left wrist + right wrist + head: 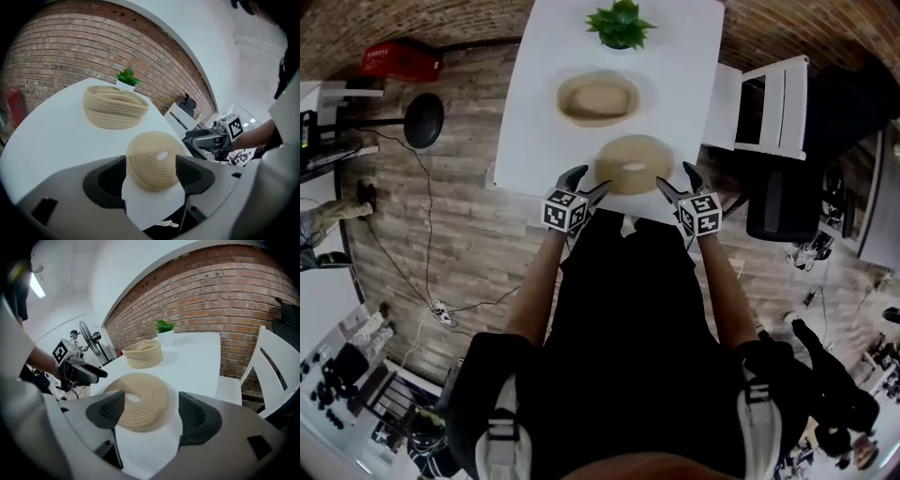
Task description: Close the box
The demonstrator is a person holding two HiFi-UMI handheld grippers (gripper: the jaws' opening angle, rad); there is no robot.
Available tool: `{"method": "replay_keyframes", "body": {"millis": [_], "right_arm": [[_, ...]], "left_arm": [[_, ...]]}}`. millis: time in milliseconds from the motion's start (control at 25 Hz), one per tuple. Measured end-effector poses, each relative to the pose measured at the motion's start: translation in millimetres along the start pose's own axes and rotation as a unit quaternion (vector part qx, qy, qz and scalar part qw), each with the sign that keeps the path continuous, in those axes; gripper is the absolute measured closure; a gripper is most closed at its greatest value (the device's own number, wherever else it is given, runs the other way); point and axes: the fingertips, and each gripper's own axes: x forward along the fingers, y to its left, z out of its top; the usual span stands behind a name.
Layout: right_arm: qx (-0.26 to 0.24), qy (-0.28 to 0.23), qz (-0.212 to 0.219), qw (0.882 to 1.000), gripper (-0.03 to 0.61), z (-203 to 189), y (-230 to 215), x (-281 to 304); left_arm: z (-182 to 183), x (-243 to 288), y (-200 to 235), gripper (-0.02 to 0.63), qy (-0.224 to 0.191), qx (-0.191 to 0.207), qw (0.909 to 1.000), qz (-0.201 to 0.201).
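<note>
The left gripper [152,176] has its jaws spread wide and pinches nothing; the round coiled-rope lid [152,161] fills most of the gap between them, lying flat on the white table [56,136], and whether either pad grazes its rim cannot be told; the right gripper [145,411] is spread just as wide, with the same lid [140,399] lying in front of and between its jaws, likewise ungripped; in the head view the left gripper [589,181] stands at the lid's [634,164] left rim and the right gripper [677,178] at its right rim, so the two flank it at the table's near edge; each gripper view catches the other gripper across the lid, the right one [206,138] and the left one [82,373]; the lid has a small pale oval opening near its middle; the open woven box [598,99] sits farther up the table, apart from the lid and uncovered; beyond it stands a small green plant [621,23] in a white pot; a white chair [778,103] stands beside the table on the right.
</note>
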Motion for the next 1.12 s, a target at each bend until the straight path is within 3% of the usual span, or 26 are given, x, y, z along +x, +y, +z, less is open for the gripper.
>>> {"method": "replay_keyframes", "body": {"millis": [520,1120], "right_arm": [[0.014,0.045,0.003,0.999,0.235,-35.4,-2.2,34.5],[0.035,0.05,-0.009,0.998,0.264,-30.6,-9.6,51.5]], "left_arm": [[-23.0,21.9,11.7,0.281,0.039,-0.003,0.9992,-0.006],[-32.6,30.9,12.8,0.281,0.048,-0.026,0.9985,0.007]]}}
